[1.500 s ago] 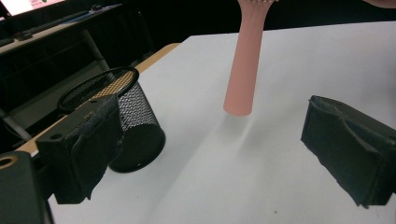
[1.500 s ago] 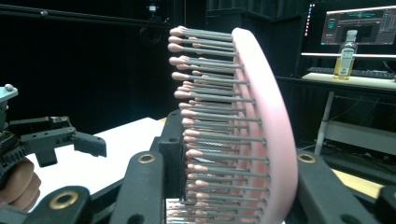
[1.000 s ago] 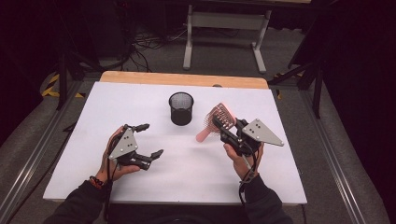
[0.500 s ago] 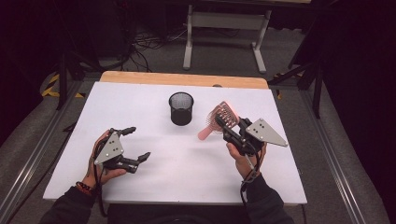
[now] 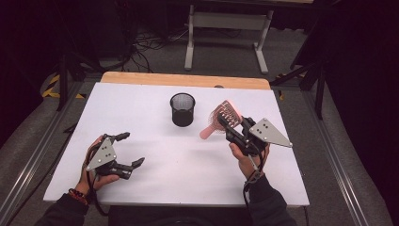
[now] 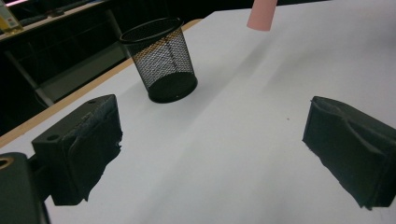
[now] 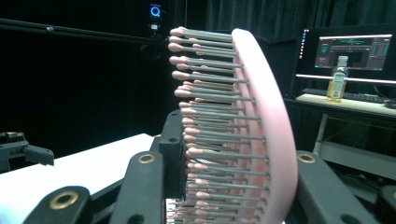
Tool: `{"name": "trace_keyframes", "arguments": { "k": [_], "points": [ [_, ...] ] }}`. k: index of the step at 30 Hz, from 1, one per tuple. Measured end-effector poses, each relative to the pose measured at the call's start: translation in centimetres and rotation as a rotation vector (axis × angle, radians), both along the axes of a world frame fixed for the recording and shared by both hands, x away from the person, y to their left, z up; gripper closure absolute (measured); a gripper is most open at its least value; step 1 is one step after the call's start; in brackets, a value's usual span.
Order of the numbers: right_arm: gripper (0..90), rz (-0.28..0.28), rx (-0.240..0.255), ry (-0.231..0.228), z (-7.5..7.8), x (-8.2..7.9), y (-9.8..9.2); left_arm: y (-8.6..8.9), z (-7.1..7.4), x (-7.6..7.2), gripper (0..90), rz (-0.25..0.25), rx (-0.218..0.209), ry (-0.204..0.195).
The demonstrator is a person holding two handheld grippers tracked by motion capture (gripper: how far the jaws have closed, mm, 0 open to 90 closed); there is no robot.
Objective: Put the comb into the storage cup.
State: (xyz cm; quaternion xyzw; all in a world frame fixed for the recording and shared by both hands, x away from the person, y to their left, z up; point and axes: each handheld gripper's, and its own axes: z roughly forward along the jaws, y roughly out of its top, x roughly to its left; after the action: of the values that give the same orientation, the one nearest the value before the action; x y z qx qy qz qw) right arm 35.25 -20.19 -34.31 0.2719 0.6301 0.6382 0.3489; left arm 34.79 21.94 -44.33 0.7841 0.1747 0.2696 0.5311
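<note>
Pink hairbrush (image 5: 221, 120): clamped by its head in the right claw (image 5: 235, 132), raised off the white table (image 5: 155, 183), handle pointing down toward the black mesh cup (image 5: 182, 109) just beside it. This hold suits insertion handle-first. Left claw (image 5: 128, 150): spread wide, empty, parked near the table's front-left, well apart.

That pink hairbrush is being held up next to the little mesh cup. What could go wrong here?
The right gripper pinches the pink hairbrush by its bristled head, so it might twist or slip out. The light mesh cup stands free on the table, and a nudge from the handle could tip it. The left gripper is open and off to the side, not steadying it.
</note>
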Motion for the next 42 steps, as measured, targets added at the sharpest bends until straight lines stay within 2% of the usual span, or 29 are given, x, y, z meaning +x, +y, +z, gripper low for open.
{"name": "trace_keyframes", "arguments": {
  "k": [4, 9, 14, 20, 23, 30, 35, 37, 40, 42],
  "points": [
    [63.3, 0.005, -0.002, -0.007, 0.3, 0.1, 0.1, 0.5, 0.0, -0.3, 5.1, 0.009, -0.011, 0.0],
    [63.3, 0.011, 0.002, -0.016, 0.7, 0.5, 0.4, 1.1, -0.2, -0.6, 4.9, 0.021, -0.004, 0.001],
    [63.3, 0.011, 0.007, -0.024, 1.1, 1.1, 0.6, 1.6, -0.5, -0.8, 5.1, 0.034, -0.026, 0.019],
    [63.3, 0.007, 0.02, -0.026, 2.2, 2.5, 0.7, 2.3, -0.9, -1.1, 5.2, 0.039, -0.031, 0.033],
    [63.3, 0.001, 0.025, -0.031, 2.8, 3.1, 0.8, 2.7, -1.0, -1.3, 5.1, 0.044, -0.048, 0.041],
    [63.3, -0.007, 0.06, -0.031, 4.1, 5.0, 1.3, 3.3, -1.3, -1.7, 4.8, 0.043, -0.057, 0.061],
    [63.3, -0.012, 0.062, -0.025, 4.5, 6.0, 1.9, 3.4, -1.4, -1.8, 4.7, 0.042, -0.052, 0.06],
    [63.3, -0.019, 0.063, -0.025, 4.6, 6.4, 2.2, 3.4, -1.5, -1.7, 4.6, 0.038, -0.067, 0.061],
    [63.3, -0.033, 0.079, -0.017, 5.0, 7.3, 2.6, 3.4, -1.5, -1.7, 4.7, 0.037, -0.062, 0.059],
    [63.3, -0.042, 0.068, -0.022, 5.0, 7.6, 2.6, 3.3, -1.5, -1.7, 4.7, 0.035, -0.062, 0.06]
  ]
}}
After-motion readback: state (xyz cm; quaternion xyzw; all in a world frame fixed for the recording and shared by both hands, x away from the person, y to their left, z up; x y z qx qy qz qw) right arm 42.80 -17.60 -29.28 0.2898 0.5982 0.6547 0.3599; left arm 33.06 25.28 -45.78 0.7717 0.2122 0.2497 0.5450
